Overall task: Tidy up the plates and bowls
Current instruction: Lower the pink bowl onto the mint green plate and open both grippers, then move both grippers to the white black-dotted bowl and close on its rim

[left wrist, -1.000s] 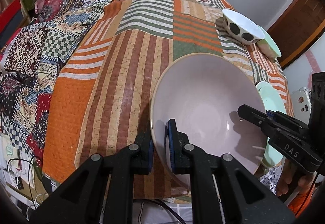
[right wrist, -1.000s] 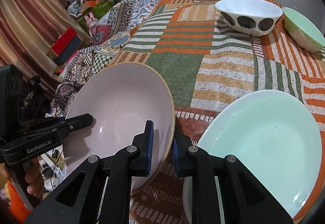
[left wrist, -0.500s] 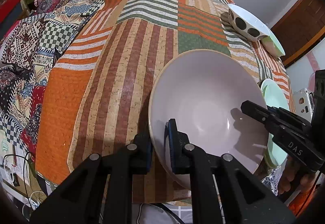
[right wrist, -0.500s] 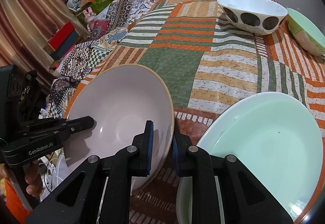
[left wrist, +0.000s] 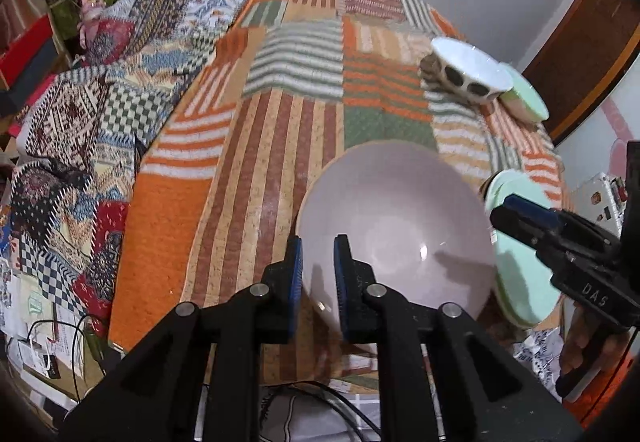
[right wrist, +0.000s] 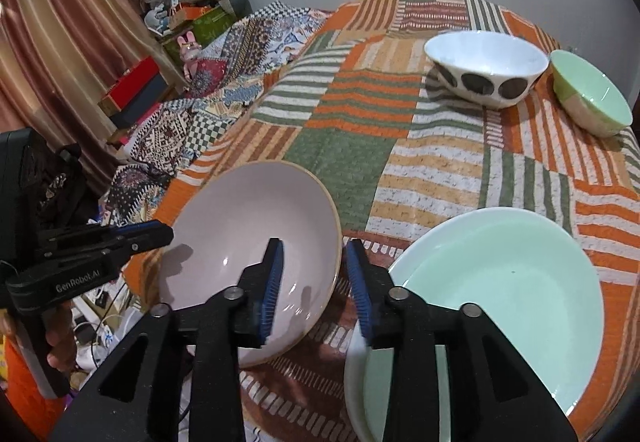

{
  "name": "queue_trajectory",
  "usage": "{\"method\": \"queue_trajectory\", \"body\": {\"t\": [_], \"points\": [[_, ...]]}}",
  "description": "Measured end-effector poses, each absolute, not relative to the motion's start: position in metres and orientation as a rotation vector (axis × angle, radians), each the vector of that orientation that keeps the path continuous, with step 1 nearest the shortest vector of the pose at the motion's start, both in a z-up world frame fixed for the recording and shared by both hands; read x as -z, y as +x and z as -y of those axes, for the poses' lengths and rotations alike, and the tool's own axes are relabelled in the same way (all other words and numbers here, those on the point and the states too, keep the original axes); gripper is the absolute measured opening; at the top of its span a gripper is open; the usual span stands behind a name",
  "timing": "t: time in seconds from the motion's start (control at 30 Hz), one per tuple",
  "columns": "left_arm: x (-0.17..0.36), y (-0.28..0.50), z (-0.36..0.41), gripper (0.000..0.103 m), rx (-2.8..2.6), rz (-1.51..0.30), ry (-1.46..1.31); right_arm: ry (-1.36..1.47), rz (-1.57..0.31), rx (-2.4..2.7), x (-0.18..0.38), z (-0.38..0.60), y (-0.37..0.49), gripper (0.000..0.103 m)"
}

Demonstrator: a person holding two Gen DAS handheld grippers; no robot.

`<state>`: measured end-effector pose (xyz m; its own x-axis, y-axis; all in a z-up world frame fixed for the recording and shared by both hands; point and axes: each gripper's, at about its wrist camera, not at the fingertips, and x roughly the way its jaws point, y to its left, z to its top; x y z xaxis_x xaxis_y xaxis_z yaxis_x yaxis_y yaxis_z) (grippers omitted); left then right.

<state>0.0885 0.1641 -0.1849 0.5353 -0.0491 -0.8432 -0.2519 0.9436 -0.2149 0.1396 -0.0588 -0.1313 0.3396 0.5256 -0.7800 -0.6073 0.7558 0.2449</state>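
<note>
A large pale pink bowl (left wrist: 400, 226) rests on the striped patchwork cover near its front edge; it also shows in the right wrist view (right wrist: 248, 234). My left gripper (left wrist: 318, 270) straddles the bowl's near rim with its jaws slightly apart. My right gripper (right wrist: 314, 278) is open around the bowl's right rim, pads clear of it. A mint green plate (right wrist: 504, 290) lies just right of the bowl. A white bowl with dark spots (right wrist: 486, 67) and a small green bowl (right wrist: 590, 97) stand at the far right.
The cover (left wrist: 280, 169) drops off at the front edge, with cables and papers (left wrist: 48, 342) on the floor below. A patterned quilt (left wrist: 100, 113) and cluttered shelves (right wrist: 180, 25) lie to the left. A wooden door (left wrist: 580, 41) stands at the right.
Both grippers have opened and released the pink bowl's rim. The bowl has come down to rest on the cover.
</note>
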Motion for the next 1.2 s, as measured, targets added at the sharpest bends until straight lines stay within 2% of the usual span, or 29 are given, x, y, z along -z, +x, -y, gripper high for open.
{"method": "queue_trajectory", "body": {"t": [0.1, 0.17, 0.23, 0.43, 0.47, 0.57, 0.63, 0.9, 1.2], "points": [[0.165, 0.089, -0.158, 0.015, -0.113, -0.955, -0.308, -0.082, -0.946, -0.732, 0.121, 0.066, 0.139, 0.039], [0.15, 0.092, -0.153, 0.021, -0.1, -0.919, -0.303, -0.068, -0.923, -0.723, 0.112, 0.074, 0.141, 0.04], [0.137, 0.094, -0.148, 0.036, -0.088, -0.883, -0.307, -0.056, -0.894, -0.706, 0.103, 0.082, 0.144, 0.042], [0.103, 0.117, -0.128, 0.049, -0.061, -0.795, -0.286, -0.016, -0.82, -0.663, 0.078, 0.109, 0.158, 0.043], [0.099, 0.121, -0.126, 0.051, -0.058, -0.788, -0.286, -0.011, -0.812, -0.656, 0.075, 0.114, 0.162, 0.045], [0.091, 0.144, -0.118, 0.06, -0.057, -0.766, -0.298, 0.021, -0.773, -0.611, 0.067, 0.133, 0.175, 0.061], [0.09, 0.16, -0.115, 0.065, -0.059, -0.767, -0.305, 0.042, -0.76, -0.58, 0.065, 0.145, 0.188, 0.062], [0.114, 0.228, -0.099, 0.066, -0.05, -0.837, -0.31, 0.098, -0.803, -0.521, 0.081, 0.163, 0.249, 0.062], [0.151, 0.282, -0.093, 0.066, -0.031, -0.914, -0.284, 0.049, -0.872, -0.506, 0.112, 0.142, 0.312, 0.062]]}}
